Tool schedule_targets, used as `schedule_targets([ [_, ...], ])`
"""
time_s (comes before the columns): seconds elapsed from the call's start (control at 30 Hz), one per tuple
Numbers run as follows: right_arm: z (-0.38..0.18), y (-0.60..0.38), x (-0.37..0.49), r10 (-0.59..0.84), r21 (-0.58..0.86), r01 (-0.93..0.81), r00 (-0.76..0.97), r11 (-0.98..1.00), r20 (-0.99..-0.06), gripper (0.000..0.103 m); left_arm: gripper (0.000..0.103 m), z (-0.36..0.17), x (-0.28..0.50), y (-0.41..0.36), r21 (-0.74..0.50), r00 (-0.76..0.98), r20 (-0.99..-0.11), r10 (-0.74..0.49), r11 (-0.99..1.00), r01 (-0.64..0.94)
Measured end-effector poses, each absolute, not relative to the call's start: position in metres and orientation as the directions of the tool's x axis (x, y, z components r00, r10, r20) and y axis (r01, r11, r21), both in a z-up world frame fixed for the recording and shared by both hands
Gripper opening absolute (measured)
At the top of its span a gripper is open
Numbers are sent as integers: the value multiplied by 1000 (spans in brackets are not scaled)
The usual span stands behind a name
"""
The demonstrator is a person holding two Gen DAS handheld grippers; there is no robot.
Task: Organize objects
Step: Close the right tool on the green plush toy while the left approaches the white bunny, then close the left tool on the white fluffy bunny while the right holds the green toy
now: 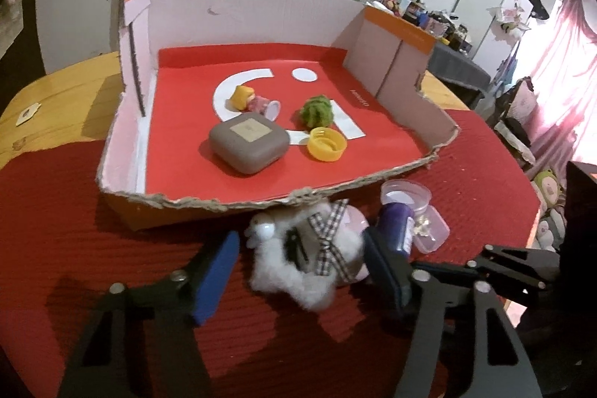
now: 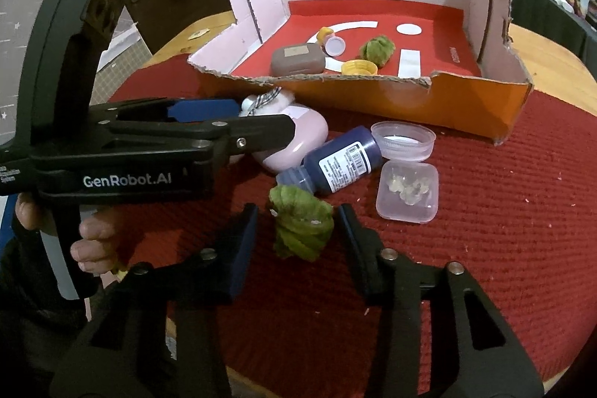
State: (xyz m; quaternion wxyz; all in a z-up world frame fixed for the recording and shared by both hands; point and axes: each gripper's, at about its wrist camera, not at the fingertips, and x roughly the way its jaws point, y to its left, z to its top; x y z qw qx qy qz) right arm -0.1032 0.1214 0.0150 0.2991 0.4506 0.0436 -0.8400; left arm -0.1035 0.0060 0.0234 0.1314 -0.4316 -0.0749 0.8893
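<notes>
Now the left gripper straddles the fluffy white toy at lower centre, jaws spread, while the right gripper brackets the green pompom, not pinching.

Left gripper — black plastic frame, blue pads, silver screws, white "GenRobot.AI" lettering on side. Right gripper — same black linkage, blue-lined fingers, round silver rivets. Hand on handle, dark sleeve.
</notes>
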Motion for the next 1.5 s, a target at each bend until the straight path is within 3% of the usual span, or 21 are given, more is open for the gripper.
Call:
schedule_targets([
  [0.17, 15, 122, -103, -459, 190, 547, -411, -815, -787, 32, 49, 27, -100, 9, -244, -602, -738, 305, -952, -184],
  [0.23, 15, 122, -102, -461, 190, 549, -411, -814, -787, 32, 35, 29, -99, 9, -259, -599, -733, 323, -946, -193],
  [1.5, 43, 122, -95, -499, 194, 565, -455, -802, -737, 28, 34, 50, -76, 4, -249, -642, -704, 303, -952, -177],
])
